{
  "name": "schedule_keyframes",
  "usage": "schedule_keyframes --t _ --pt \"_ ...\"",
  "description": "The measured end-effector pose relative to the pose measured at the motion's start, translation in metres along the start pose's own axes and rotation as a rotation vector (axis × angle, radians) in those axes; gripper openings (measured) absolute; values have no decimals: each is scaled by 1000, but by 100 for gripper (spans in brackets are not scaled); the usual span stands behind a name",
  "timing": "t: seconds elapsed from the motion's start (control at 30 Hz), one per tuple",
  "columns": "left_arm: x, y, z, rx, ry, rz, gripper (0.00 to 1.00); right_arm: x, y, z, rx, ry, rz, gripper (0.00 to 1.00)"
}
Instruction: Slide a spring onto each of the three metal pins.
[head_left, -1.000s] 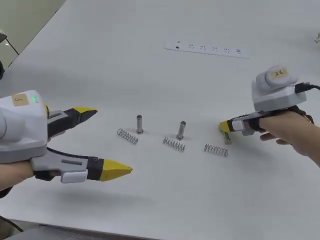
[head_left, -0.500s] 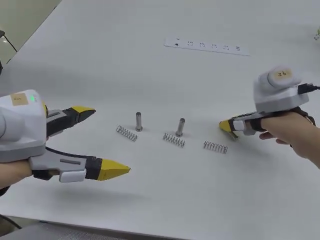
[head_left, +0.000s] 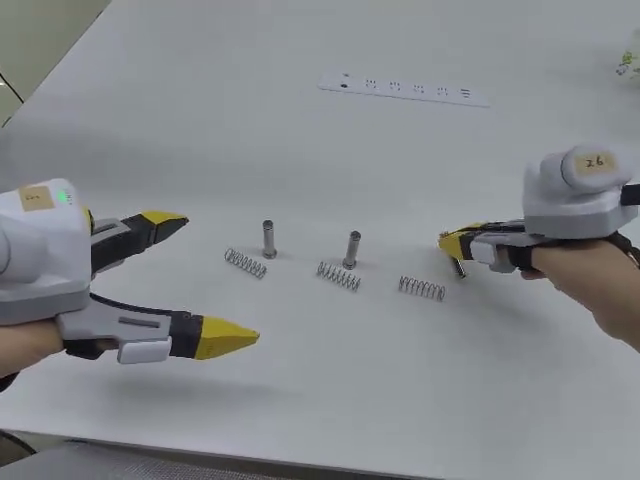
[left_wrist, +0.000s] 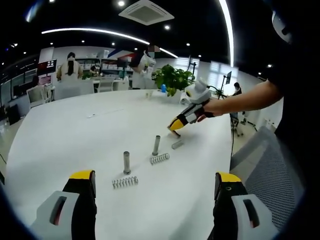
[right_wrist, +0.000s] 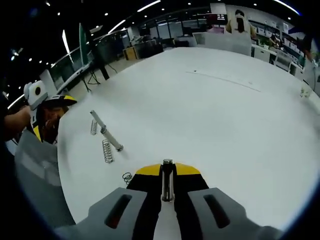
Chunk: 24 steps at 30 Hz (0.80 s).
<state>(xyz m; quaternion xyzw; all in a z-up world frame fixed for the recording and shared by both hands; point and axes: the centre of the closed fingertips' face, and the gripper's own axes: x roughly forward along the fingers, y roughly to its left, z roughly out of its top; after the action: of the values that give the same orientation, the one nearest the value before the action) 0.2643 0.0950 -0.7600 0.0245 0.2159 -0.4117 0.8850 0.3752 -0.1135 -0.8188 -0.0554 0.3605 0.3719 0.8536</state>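
a white worktop is stretching across the head view, with a white power strip lying flat near the upper middle. in the left gripper view a leafy green plant is standing at upper centre, and a mesh chair is sitting at lower right.

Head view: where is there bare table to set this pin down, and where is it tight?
Bare table lies between the power strip and the two standing pins, and along the near edge below the three springs. The pin-and-spring row beside the right gripper is crowded.
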Motion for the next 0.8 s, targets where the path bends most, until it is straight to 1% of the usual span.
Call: schedule_keyframes --t 0.07,0.2,0.27,0.33,0.37,0.43,0.5,0.6,0.8 --pt "0 1 1 3 -1 0 96 0 3 0 -1 -11 5 5" --pt "0 2 5 6 -7 3 96 0 5 2 -45 -28 -2 5" --pt "0 2 5 6 -8 2 96 0 6 3 -52 -35 -4 5" --pt "0 1 4 5 -6 0 96 -1 5 5 -52 -43 -5 5" --pt "1 0 3 4 -4 -2 96 -2 5 5 -54 -55 -9 5" --pt "1 -1 1 1 -2 -5 96 -2 6 6 -43 -63 -3 5" --pt "1 -2 1 1 -1 -4 96 -2 7 7 -54 -69 -2 5" --pt "1 0 1 1 -2 -2 96 -2 7 9 -67 -77 2 5" --pt "0 1 4 0 -9 2 96 -3 7 11 -67 -92 -6 5"
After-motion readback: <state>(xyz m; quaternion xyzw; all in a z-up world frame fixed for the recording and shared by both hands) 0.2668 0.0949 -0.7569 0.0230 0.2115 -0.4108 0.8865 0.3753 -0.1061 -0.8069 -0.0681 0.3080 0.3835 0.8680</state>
